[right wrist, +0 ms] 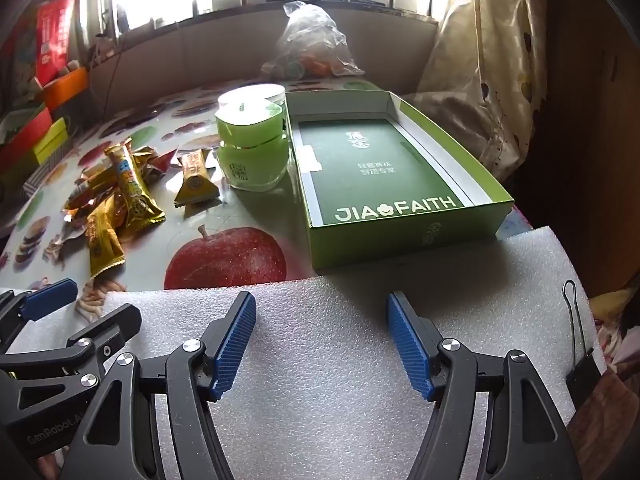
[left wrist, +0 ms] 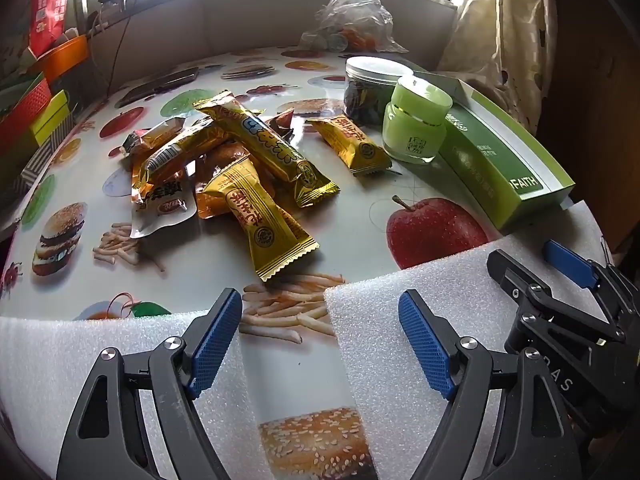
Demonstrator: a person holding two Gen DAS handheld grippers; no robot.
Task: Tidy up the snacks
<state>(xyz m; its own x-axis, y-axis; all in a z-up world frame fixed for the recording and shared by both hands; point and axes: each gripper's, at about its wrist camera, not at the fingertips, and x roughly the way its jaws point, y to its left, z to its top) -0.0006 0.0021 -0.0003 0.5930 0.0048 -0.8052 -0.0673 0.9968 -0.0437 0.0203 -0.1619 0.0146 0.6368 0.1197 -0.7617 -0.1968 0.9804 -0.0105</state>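
Left gripper (left wrist: 320, 344): jaws spread wide, nothing between the blue pads; it hangs over the near table edge, above white foam sheets (left wrist: 420, 300) and a gap showing the printed tablecloth (left wrist: 180, 88).
Right gripper (right wrist: 321, 344): jaws spread wide, empty; over the foam sheet, just beside the left gripper.
Binder clip (right wrist: 580, 368): black, on the foam's right edge.
Snack packets (left wrist: 240, 160): gold wrappers in a loose overlapping pile, mid-table, left of the printed apple.
Single packet (left wrist: 348, 144): lies apart from the pile, just beside the green jar.
Green jar (right wrist: 253, 148): upright, lid on, between the single packet and the box.
Green box (right wrist: 400, 208): open and empty of snacks, right side of the table, touching the foam's far edge.
Clear tub (left wrist: 370, 88): white lid, dark contents, behind the jar; contents too dim to identify.
Plastic bag (left wrist: 352, 20): crumpled, at the far edge under the window.
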